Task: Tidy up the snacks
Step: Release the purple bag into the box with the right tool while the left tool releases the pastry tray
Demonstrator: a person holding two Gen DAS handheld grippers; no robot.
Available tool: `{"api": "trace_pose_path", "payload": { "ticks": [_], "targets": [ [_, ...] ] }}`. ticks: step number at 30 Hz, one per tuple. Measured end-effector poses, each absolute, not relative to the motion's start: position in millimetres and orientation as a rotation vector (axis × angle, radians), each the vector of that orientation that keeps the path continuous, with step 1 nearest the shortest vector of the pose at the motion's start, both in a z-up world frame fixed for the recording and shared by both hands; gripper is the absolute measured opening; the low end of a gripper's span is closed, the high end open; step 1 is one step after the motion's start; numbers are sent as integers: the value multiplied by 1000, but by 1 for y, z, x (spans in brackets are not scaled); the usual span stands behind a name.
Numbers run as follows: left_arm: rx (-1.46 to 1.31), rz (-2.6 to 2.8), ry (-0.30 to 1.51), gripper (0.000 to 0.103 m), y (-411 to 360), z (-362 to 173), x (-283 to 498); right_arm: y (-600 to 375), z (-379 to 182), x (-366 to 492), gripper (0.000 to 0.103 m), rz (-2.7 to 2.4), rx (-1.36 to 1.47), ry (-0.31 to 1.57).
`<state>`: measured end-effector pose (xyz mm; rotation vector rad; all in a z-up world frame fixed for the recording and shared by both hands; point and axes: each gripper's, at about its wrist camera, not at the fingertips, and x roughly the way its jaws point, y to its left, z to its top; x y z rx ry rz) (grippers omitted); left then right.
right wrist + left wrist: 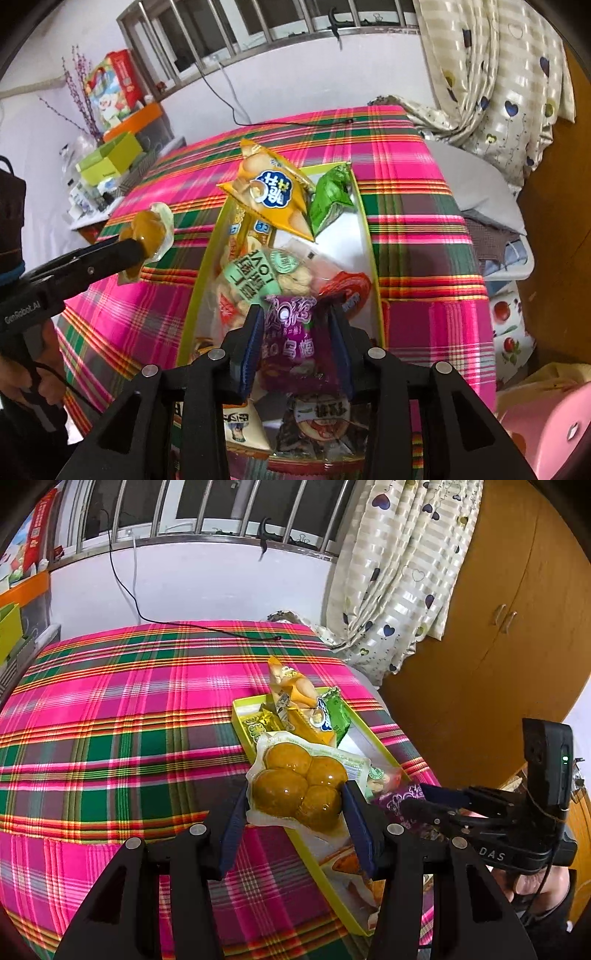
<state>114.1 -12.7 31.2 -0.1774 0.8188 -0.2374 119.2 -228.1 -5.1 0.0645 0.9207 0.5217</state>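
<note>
My left gripper [295, 797] is shut on a clear vacuum pack of brown braised eggs [295, 782] and holds it over the left edge of a long yellow-rimmed snack box [243, 731]. The egg pack also shows in the right wrist view [147, 229], with the left gripper [136, 243] to the left of the box. My right gripper [295, 332] is shut on a purple plum snack packet [295, 343] above the near part of the box [207, 258]. In the left wrist view the right gripper [417, 797] holds the purple packet [399, 797].
The box holds an orange biscuit bag [269, 192], a green packet [328, 199], a mint-green cookie pack [258, 277] and a red packet [347, 288]. It lies on a pink plaid tablecloth [110, 720]. A black cable [207, 627] lies at the table's far edge. A wooden wardrobe [498, 627] stands to the right.
</note>
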Motion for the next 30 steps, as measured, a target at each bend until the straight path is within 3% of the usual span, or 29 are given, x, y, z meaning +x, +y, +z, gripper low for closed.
{"api": "trace_pose_path", "payload": {
  "ticks": [30],
  "targets": [
    [-136,-349,879,55,-69,20,170,-257,4,121,37,512,126,866]
  ]
}}
